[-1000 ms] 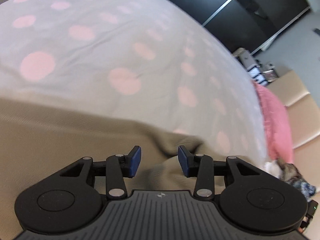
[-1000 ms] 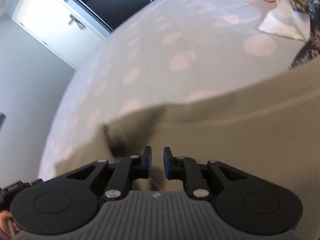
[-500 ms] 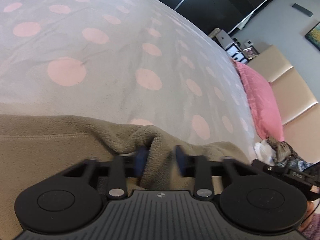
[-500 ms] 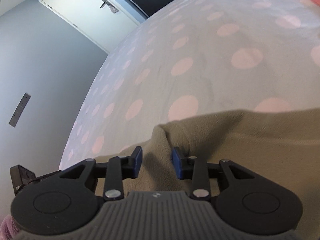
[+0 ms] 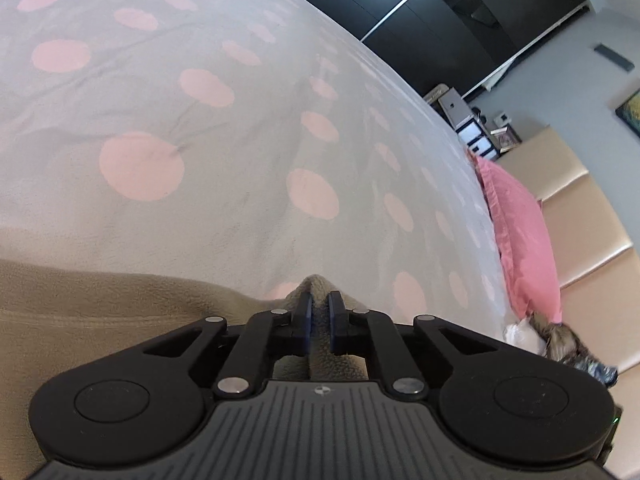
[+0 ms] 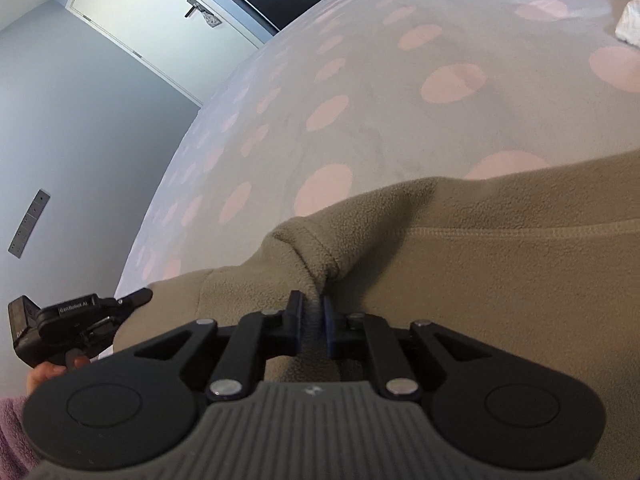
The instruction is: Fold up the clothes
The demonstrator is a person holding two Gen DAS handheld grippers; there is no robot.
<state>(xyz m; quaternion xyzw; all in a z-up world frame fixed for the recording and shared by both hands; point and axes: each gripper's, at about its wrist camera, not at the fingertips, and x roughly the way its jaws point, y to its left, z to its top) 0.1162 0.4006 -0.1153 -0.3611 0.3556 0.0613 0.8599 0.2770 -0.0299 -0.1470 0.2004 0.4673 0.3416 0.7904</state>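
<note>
An olive-brown fleece garment (image 5: 100,308) lies on the dotted bed cover (image 5: 240,140) along the near edge of both views. My left gripper (image 5: 319,300) pinches a raised corner of the fleece between its blue pads. Its jaws are opening slightly, with the cloth still pressed between them. In the right wrist view my right gripper (image 6: 311,300) grips a bunched fold at the hem of the fleece garment (image 6: 480,260). Its jaws are also opening a little, the fold still squeezed. The left gripper's body (image 6: 72,320) shows at far left, held by a hand (image 6: 44,372).
The grey cover with pink dots (image 6: 400,120) stretches ahead. A pink pillow (image 5: 520,232), a beige headboard (image 5: 592,240) and a pile of other clothes (image 5: 560,340) lie to the right. A white cloth (image 6: 630,24), a white door (image 6: 140,12) and a dark wardrobe (image 5: 440,20) stand farther off.
The left gripper went from wide open to closed on the fleece corner. The right gripper spread around a fold, then closed on it. Both moved along the garment's edge.
</note>
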